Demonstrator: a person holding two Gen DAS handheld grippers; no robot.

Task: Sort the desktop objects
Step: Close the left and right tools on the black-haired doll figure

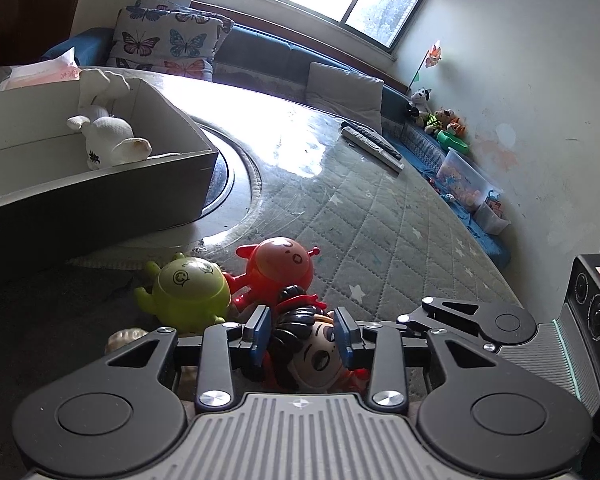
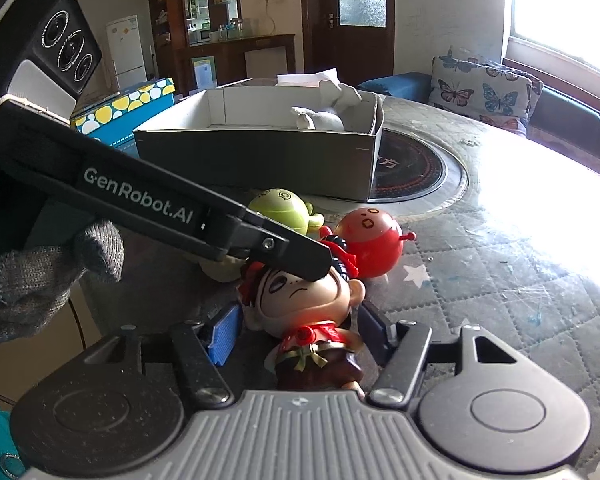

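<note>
Box: grey cardboard box (image 2: 256, 156) at 12 o'clock from the right gripper, on the round table (image 2: 500, 272); one white plush toy (image 2: 324, 118) already lies inside.
Left to sort: doll figurine (image 2: 312, 308), green toy (image 2: 278, 206), red toy (image 2: 370, 240), clustered on the quilted cover just short of the box; green at 11 o'clock of the doll, red at 1 o'clock.
Left gripper (image 1: 302, 336): blue pads straddle the doll's head (image 1: 312, 344); clamped or only close, I cannot tell.
Right gripper (image 2: 296, 334): jaws apart on either side of the doll's body; the pads look clear of it.
Doll: lying on the table, between both grippers, not yet lifted.
Progress: early, as I judge it; one item boxed, three still out.
Elsewhere: remote control (image 1: 374, 146) at the far table edge, untouched.
</note>
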